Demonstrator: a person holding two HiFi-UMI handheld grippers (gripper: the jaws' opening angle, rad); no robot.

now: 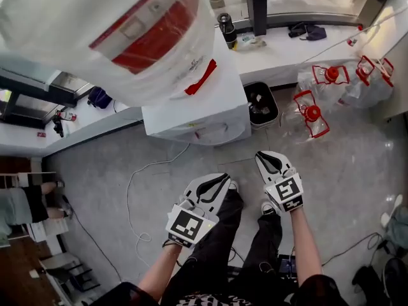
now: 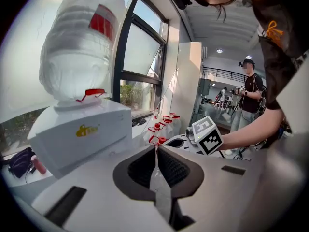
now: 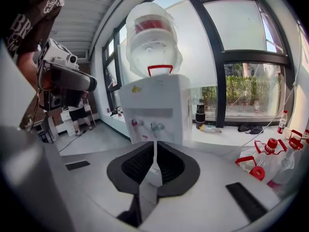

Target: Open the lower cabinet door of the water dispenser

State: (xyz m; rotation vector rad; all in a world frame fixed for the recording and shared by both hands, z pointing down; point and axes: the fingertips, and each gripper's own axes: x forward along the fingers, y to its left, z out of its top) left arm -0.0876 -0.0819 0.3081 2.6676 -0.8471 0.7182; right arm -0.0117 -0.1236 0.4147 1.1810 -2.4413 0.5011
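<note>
Jaws of the left gripper [image 2: 156, 150] and of the right gripper [image 3: 154, 145] are sitting together, with nothing between them.

Step in hand, as I am reading it: the approach. The water dispenser [image 3: 155, 103] is standing straight ahead of the right jaws and ahead-left of the left jaws, well apart from both. It is standing upright, long axis vertical, with the bottle [image 3: 153, 33] on top and the taps [image 3: 145, 125] facing the right jaws.

The lower cabinet door is lying below the taps, hidden by the gripper body.

Next move is probably calling for going lower, parting one pair of jaws and finding the door's edge or handle. Hinge side: cannot tell.
</note>
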